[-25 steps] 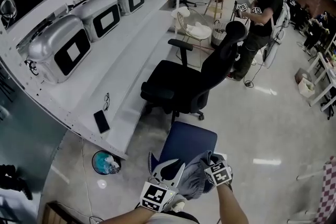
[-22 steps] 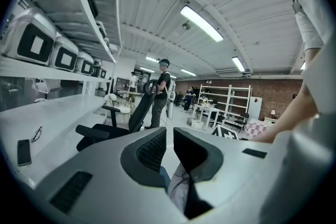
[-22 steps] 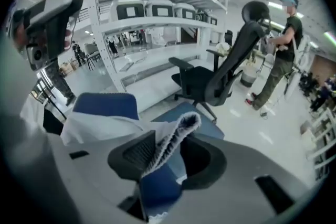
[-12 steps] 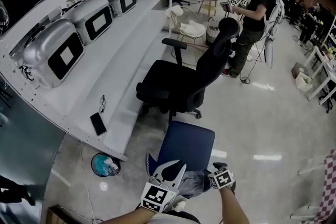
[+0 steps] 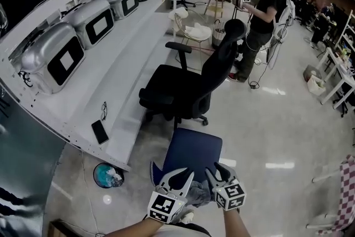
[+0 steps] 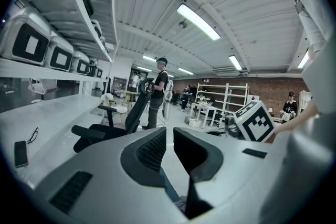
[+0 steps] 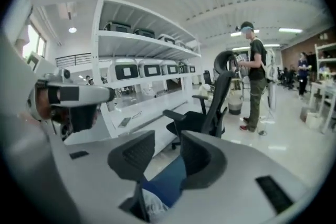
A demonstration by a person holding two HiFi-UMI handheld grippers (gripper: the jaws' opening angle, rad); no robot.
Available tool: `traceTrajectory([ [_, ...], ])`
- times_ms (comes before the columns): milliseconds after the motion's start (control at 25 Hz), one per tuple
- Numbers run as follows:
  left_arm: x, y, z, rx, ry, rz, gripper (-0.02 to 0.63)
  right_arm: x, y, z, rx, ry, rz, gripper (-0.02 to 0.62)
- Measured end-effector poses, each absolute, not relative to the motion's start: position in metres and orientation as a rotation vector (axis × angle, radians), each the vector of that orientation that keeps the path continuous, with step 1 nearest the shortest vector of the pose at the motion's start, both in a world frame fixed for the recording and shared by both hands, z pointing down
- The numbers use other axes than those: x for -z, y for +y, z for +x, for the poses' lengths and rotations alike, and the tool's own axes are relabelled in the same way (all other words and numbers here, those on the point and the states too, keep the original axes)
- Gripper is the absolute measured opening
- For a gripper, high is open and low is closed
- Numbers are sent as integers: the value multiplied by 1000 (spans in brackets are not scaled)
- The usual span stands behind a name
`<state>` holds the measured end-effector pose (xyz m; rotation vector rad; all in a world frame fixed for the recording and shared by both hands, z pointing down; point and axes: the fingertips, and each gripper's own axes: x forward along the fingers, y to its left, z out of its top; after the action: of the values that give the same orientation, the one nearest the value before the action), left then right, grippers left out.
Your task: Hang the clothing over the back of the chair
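Head view: the clothing is a crumpled grey bundle, soft and creased. It sits bunched between the left tongs and the right tongs, at the near edge of the blue chair. The chair's padded blue surface spreads out just ahead of both sets of tongs.

In the left gripper view the left tongs stand slightly apart, with only a narrow slit between their ribbed pads and nothing in it. A scrap of pale cloth shows low down at their root.

In the right gripper view the right tongs stand wider apart. The blue chair shows through the gap, and a pale grey fold of the clothing lies low between them.

Farther ahead of the tongs stands a black office chair, with a white bench to its left.
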<state>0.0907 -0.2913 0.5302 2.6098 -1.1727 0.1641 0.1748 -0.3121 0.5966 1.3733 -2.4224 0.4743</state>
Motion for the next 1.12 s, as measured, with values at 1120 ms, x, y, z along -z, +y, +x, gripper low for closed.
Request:
traceTrajectory([
  [1120,-506,-156,19,-48,-1271,2613,44,-496,-161,79,-251,-2611,1537,20],
])
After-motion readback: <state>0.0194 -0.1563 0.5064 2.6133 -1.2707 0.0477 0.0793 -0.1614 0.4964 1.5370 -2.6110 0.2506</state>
